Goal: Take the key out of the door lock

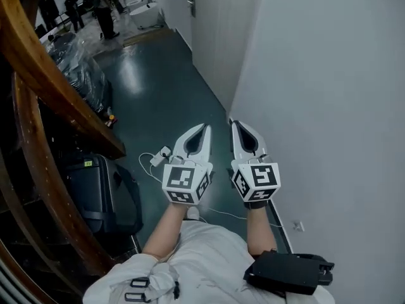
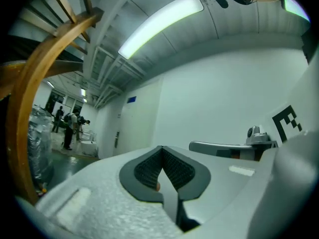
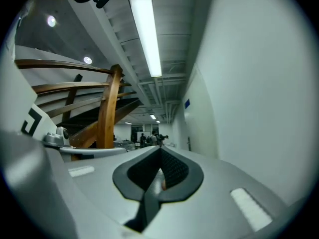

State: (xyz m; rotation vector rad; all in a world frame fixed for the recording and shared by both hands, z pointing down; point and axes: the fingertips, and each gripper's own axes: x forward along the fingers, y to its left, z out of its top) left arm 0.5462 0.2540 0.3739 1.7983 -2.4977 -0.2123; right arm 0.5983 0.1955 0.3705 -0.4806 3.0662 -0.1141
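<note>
I stand in a corridor with both grippers held side by side in front of me, pointing down the hall. My left gripper (image 1: 204,128) (image 2: 162,149) is shut with nothing between its pads. My right gripper (image 1: 231,123) (image 3: 160,149) is shut and empty too, close to the white wall (image 1: 329,106). A white door (image 1: 201,18) with a metal handle (image 1: 191,2) stands further along on the right side, well ahead of both grippers. That door also shows small in the left gripper view (image 2: 118,136). No key or lock can be made out at this distance.
A curved wooden stair rail (image 1: 57,94) runs along the left. Below it sit a black bag (image 1: 104,195) and plastic-wrapped goods (image 1: 76,56). A white adapter with cable (image 1: 158,157) lies on the dark green floor. People (image 1: 104,11) stand at the far end.
</note>
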